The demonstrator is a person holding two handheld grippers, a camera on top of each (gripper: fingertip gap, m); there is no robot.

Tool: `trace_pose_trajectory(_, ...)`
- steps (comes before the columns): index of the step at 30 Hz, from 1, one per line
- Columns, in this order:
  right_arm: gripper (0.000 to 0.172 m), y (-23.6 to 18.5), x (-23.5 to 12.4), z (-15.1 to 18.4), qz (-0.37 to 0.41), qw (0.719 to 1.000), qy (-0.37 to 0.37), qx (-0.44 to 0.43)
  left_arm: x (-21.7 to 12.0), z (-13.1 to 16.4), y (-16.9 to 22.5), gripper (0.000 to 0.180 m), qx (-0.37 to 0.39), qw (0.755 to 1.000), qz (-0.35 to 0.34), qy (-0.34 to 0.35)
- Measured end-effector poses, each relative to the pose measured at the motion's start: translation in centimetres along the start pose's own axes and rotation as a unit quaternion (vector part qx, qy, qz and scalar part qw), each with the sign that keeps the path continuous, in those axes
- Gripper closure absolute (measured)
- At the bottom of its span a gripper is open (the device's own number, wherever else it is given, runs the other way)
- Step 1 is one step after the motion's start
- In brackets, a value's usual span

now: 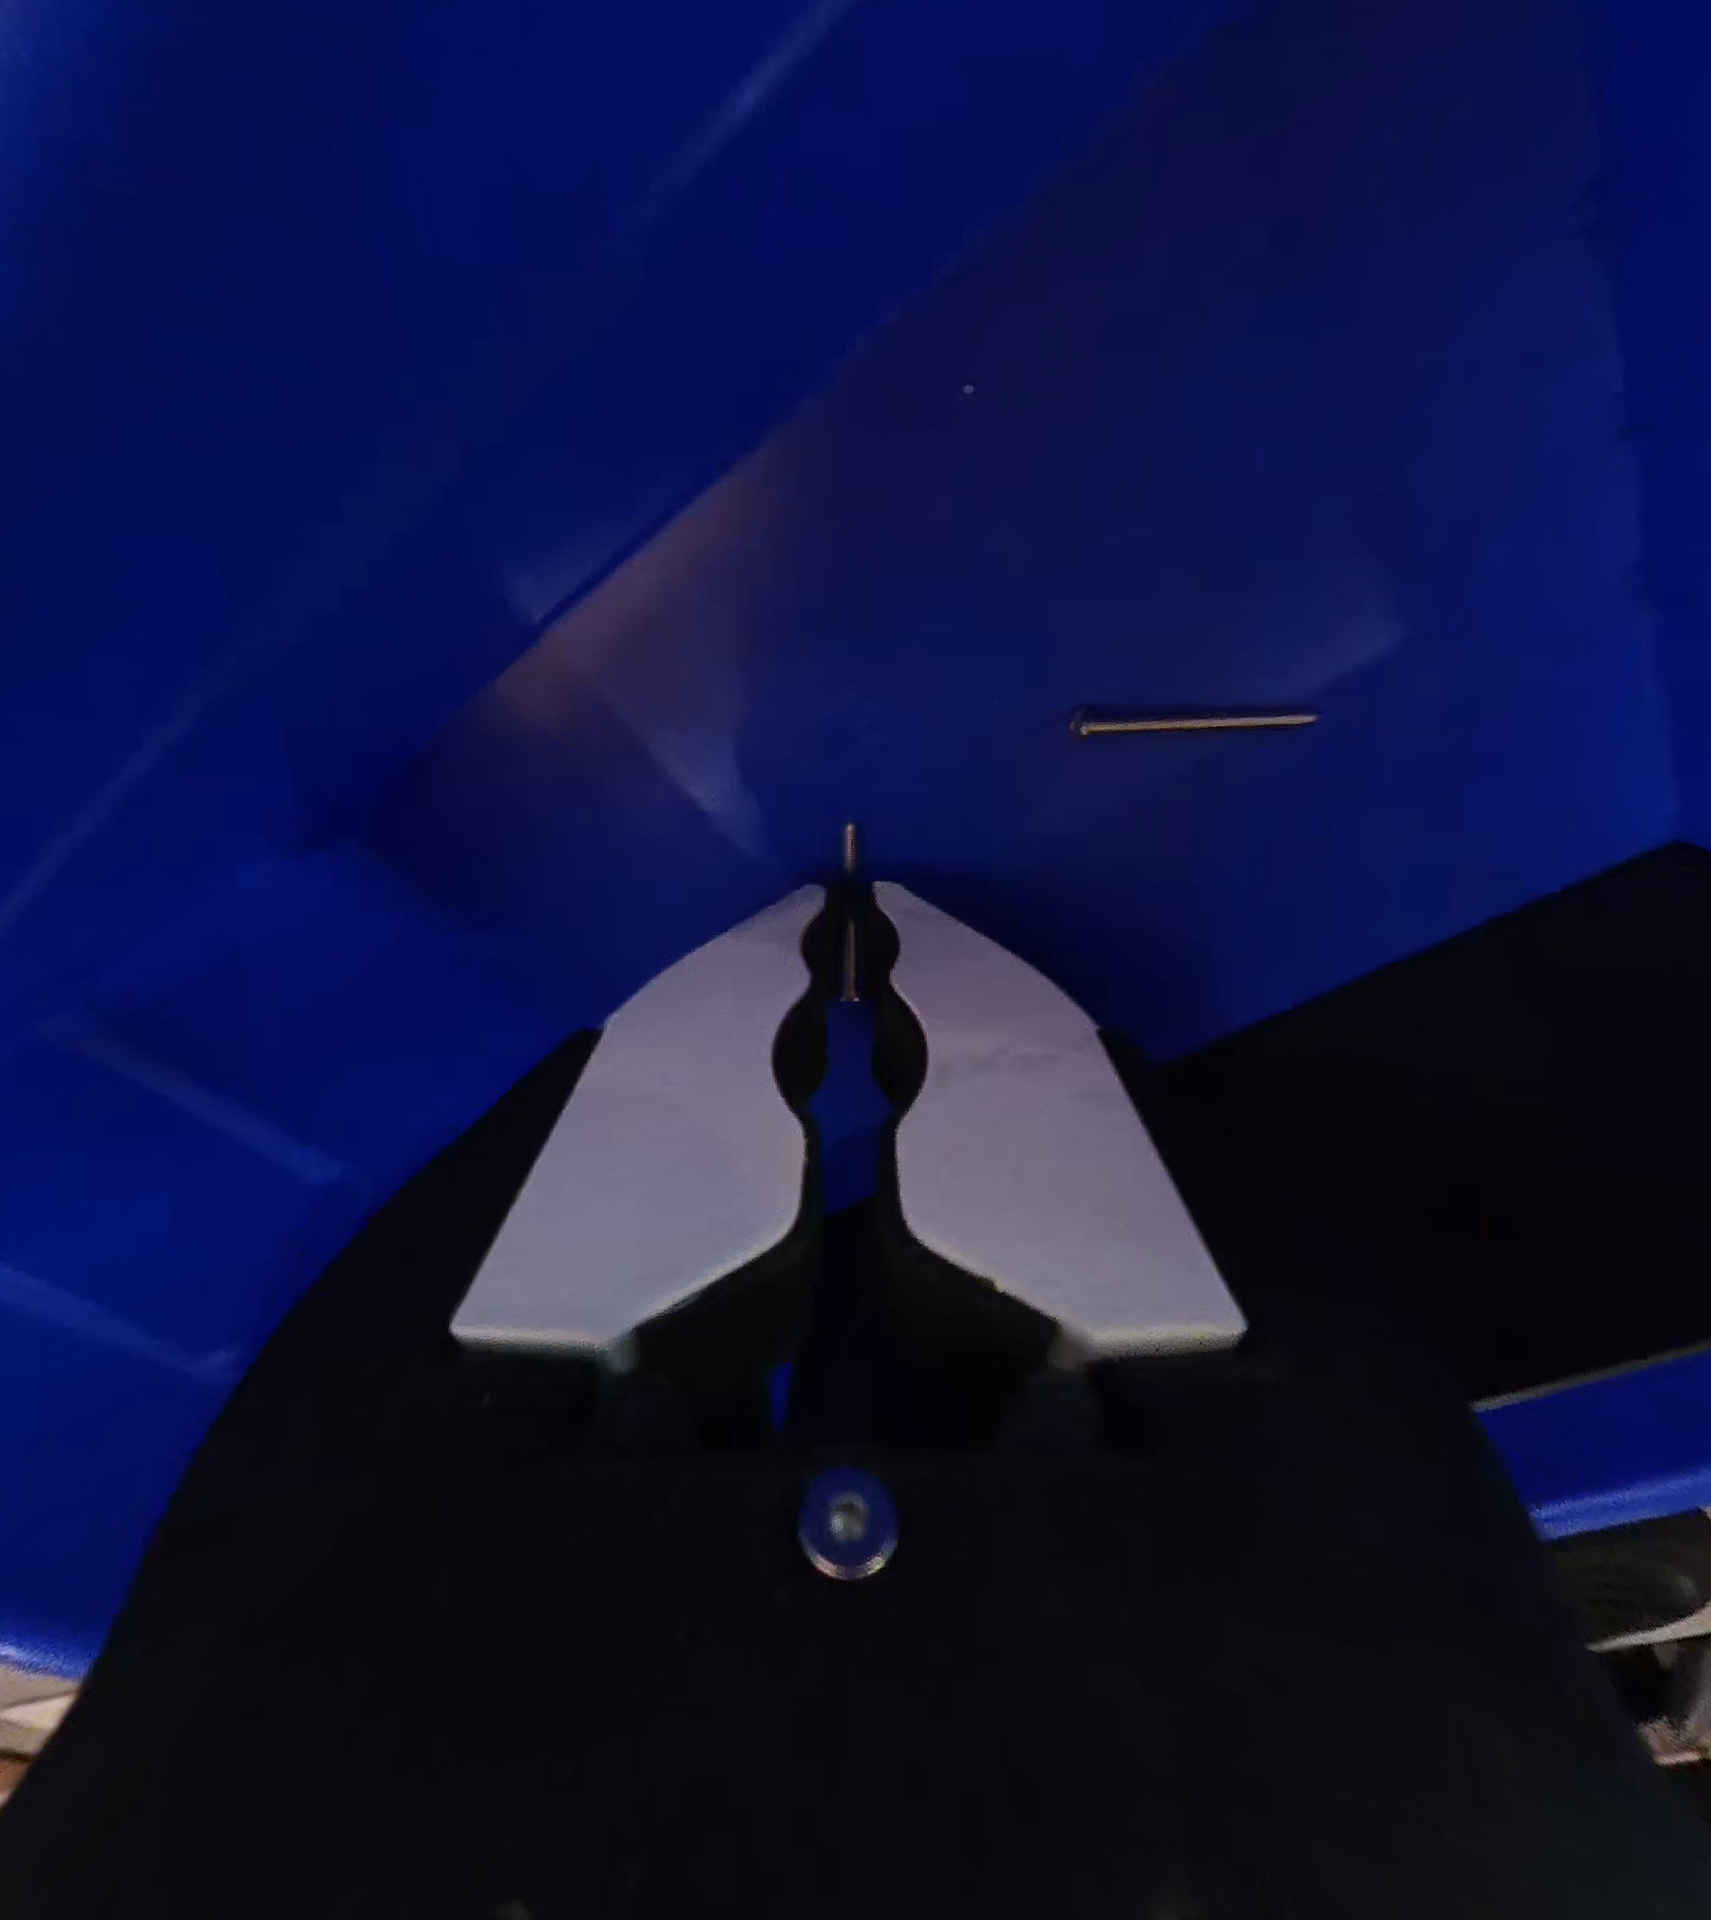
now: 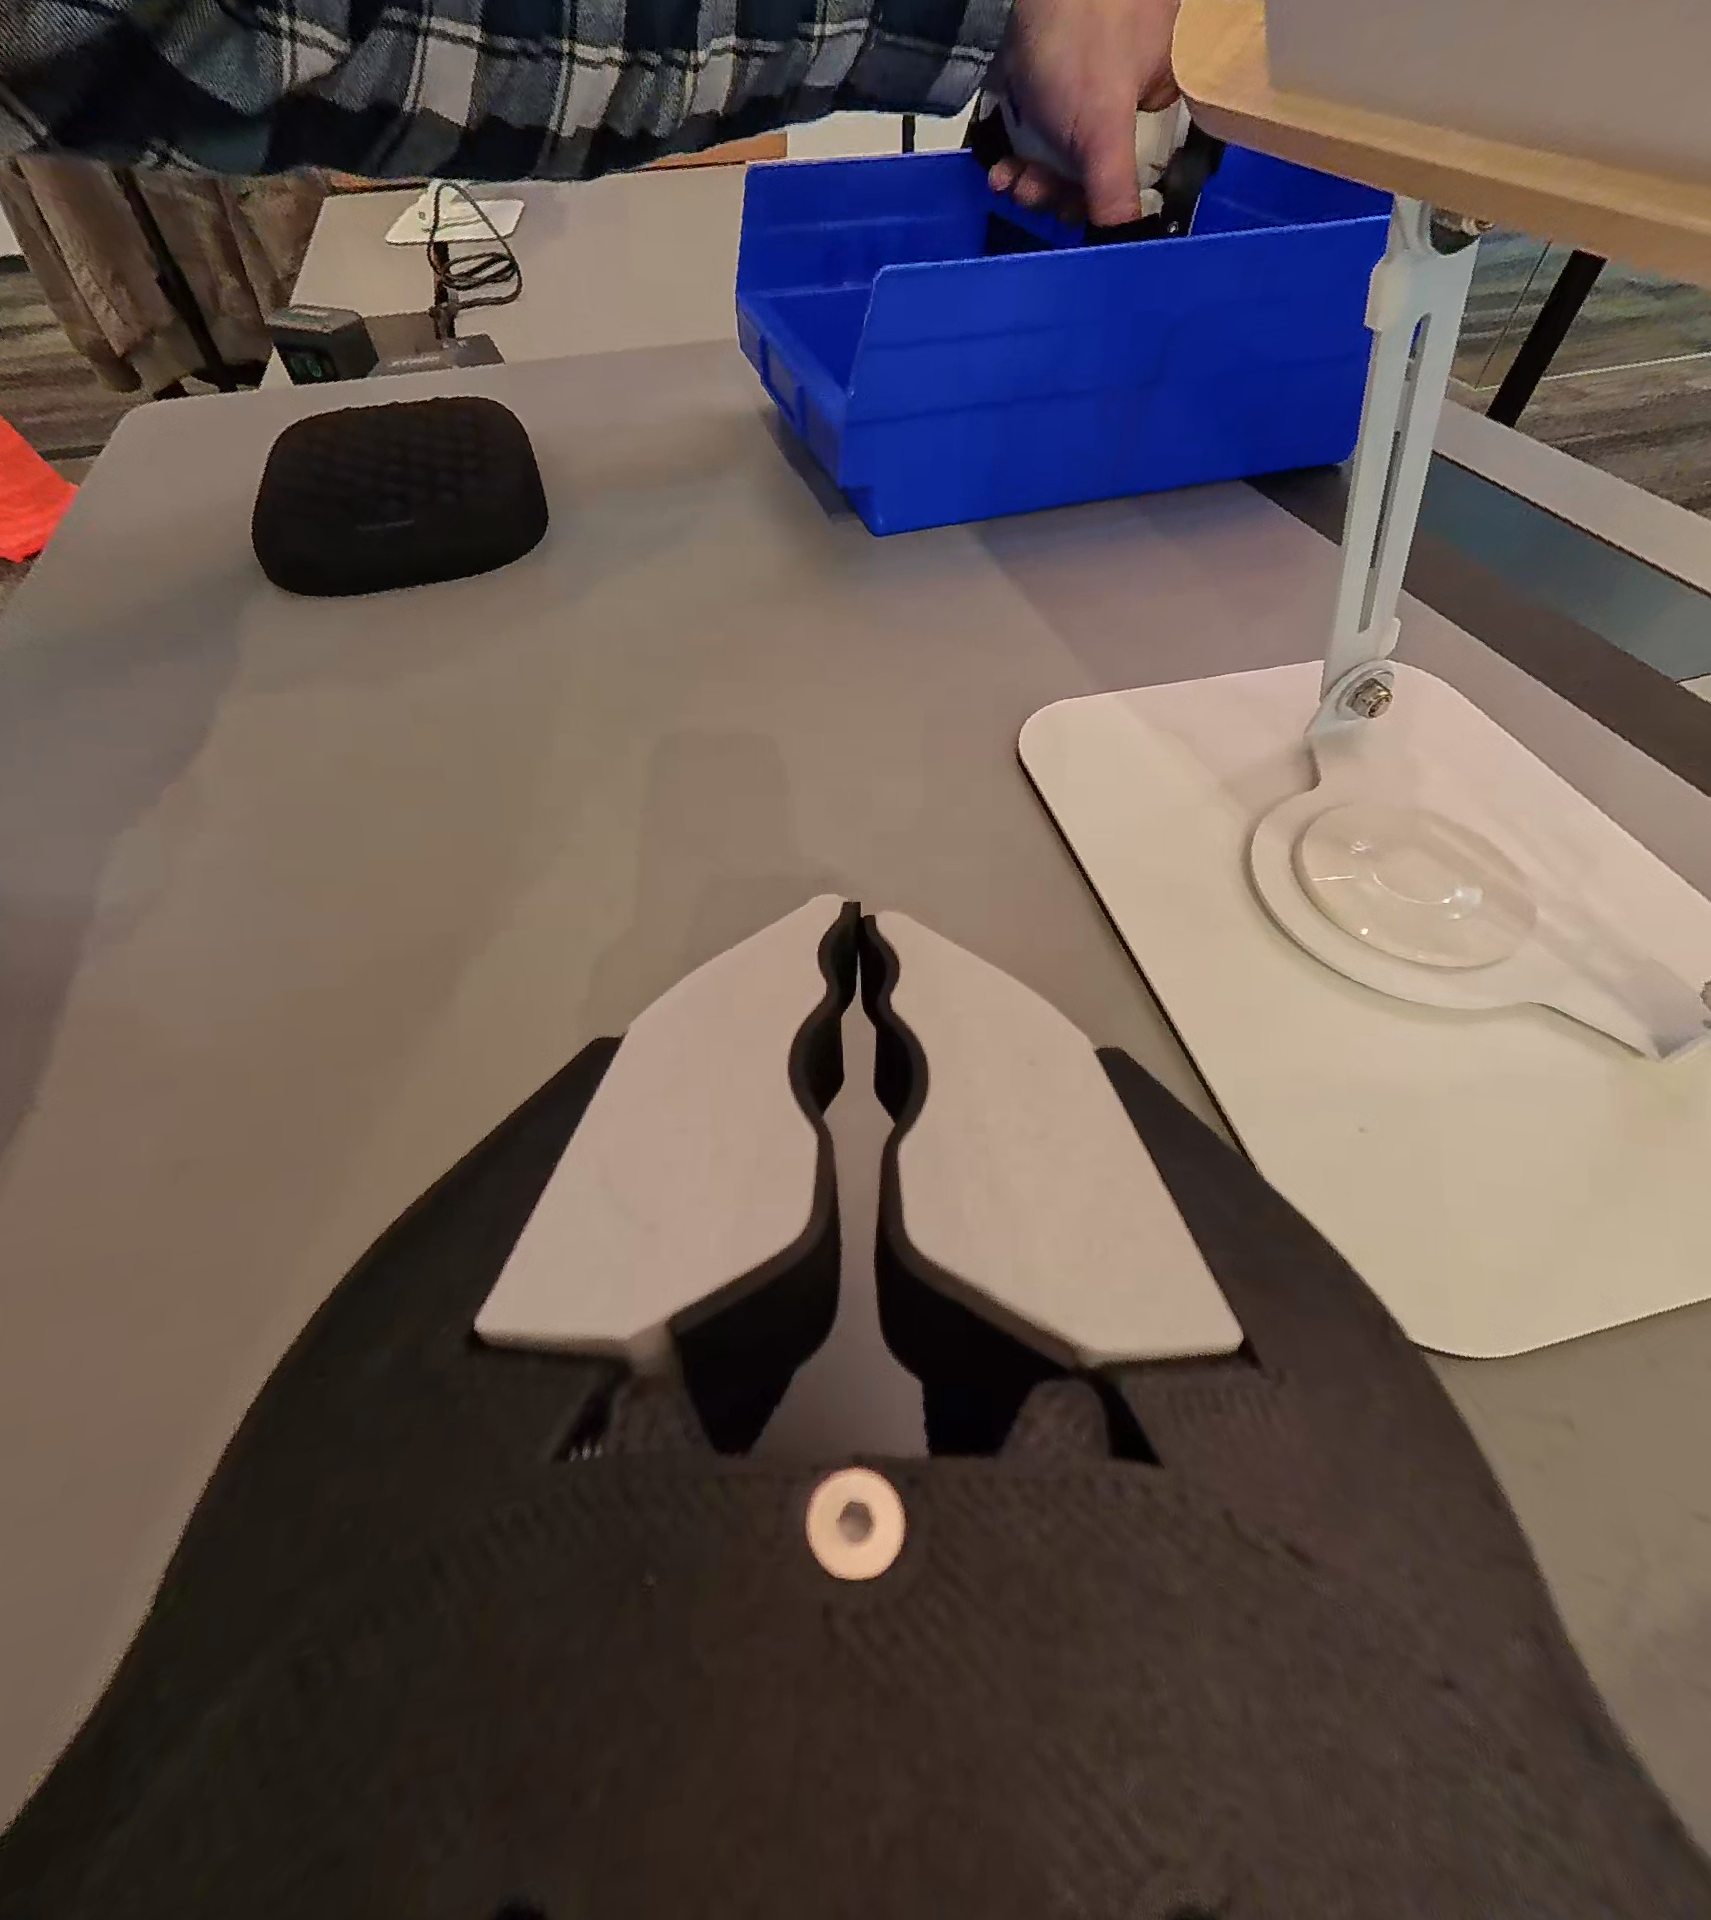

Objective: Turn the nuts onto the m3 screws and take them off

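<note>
Fingertips of our left gripper (image 1: 851,899), deep in the blue bin (image 1: 415,468), pinch a thin metal pin (image 1: 850,914) lengthwise; a second pin (image 1: 1194,719) lies ahead to its right. Our right gripper (image 2: 853,920) hovers pressed together, holding nothing, above the grey table (image 2: 518,779), with the white stand base (image 2: 1350,1091) to its right.
</note>
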State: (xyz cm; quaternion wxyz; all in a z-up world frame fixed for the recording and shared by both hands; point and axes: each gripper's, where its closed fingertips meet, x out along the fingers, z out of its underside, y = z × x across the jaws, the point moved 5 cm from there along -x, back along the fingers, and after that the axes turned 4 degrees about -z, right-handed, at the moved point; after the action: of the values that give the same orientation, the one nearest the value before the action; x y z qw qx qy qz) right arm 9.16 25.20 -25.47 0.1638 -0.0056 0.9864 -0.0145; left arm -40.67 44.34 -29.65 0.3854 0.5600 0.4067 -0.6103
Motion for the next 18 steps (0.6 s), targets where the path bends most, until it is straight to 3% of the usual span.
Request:
trace_pose_trajectory(9,0.171,0.0,-0.1,0.1,-0.003,1.000,0.001,0.002,-1.7,0.5,0.9,0.178,0.013,0.999,-0.016,0.040)
trace_pose_trajectory(14,0.171,0.0,-0.1,0.1,-0.007,1.000,0.004,0.007,-9.5,3.3,2.7,0.178,0.009,0.989,-0.024,0.148)
trace_pose_trajectory(18,0.171,-0.2,-0.1,-0.1,-0.016,1.000,0.012,0.002,-16.1,7.0,9.6,0.178,0.041,0.968,0.006,0.247)
